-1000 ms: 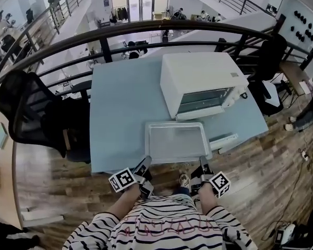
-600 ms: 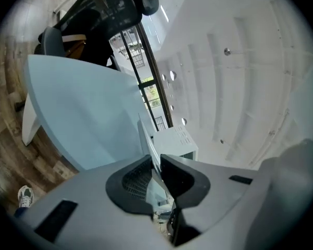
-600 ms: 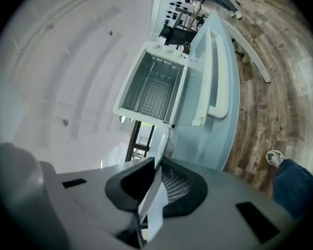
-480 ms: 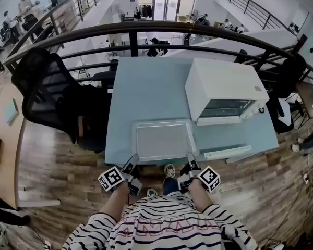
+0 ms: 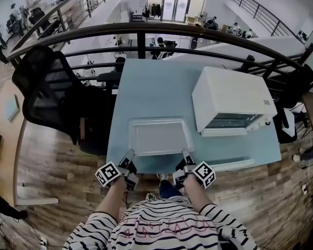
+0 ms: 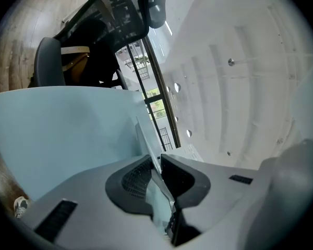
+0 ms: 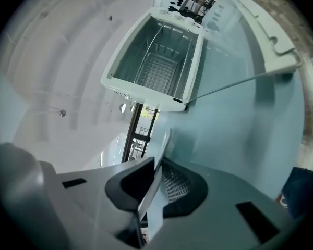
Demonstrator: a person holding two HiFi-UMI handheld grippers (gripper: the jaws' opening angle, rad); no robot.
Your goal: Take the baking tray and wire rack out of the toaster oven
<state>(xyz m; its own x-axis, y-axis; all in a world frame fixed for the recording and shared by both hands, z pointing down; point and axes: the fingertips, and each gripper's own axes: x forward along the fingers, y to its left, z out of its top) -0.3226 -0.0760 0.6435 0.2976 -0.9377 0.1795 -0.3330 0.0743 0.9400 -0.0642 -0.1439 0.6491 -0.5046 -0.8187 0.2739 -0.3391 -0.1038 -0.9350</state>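
The flat metal baking tray (image 5: 159, 137) hangs low over the front of the pale blue table (image 5: 151, 87), to the left of the white toaster oven (image 5: 232, 100). My left gripper (image 5: 129, 164) is shut on the tray's near left corner, and its thin rim (image 6: 145, 137) runs between the pads. On the near right corner my right gripper (image 5: 184, 161) is shut the same way, with the rim (image 7: 160, 152) clamped edge-on. The oven (image 7: 154, 56) stands open, and the wire rack (image 7: 157, 71) lies inside it.
A long white strip (image 5: 232, 164) lies along the table's front right edge. A black office chair (image 5: 47, 87) stands left of the table, and a dark railing (image 5: 146, 30) curves behind it. Wooden floor and a shoe (image 5: 161, 177) show below the front edge.
Both grippers have carried the tray leftward along the table's front, away from the oven's mouth. The tray now sits clear of the oven, and the grip on it is unchanged.
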